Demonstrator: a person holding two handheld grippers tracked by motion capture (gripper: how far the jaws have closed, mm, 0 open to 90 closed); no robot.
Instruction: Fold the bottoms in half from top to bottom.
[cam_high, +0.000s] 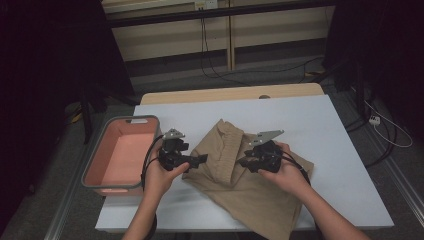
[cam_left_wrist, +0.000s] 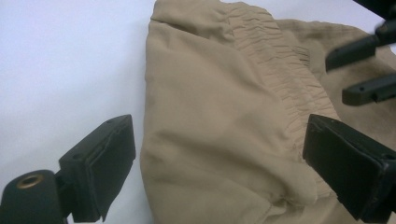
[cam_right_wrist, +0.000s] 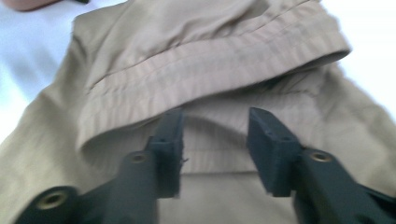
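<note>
no readable text, label or number shows anywhere.

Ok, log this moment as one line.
khaki trousers flat on table | left gripper open at edge | right gripper open over waistband | bin left

Matt tan cloth trousers

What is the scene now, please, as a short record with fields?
garment: tan trousers with an elastic waistband, lying crumpled on the white table
left gripper: open, jaws spread wide at the garment's left edge
right gripper: open, jaws over the waistband fabric
basket: pink bin with grey rim at the table's left edge, nothing seen inside
hands: both on the grippers, near the cloth
</note>
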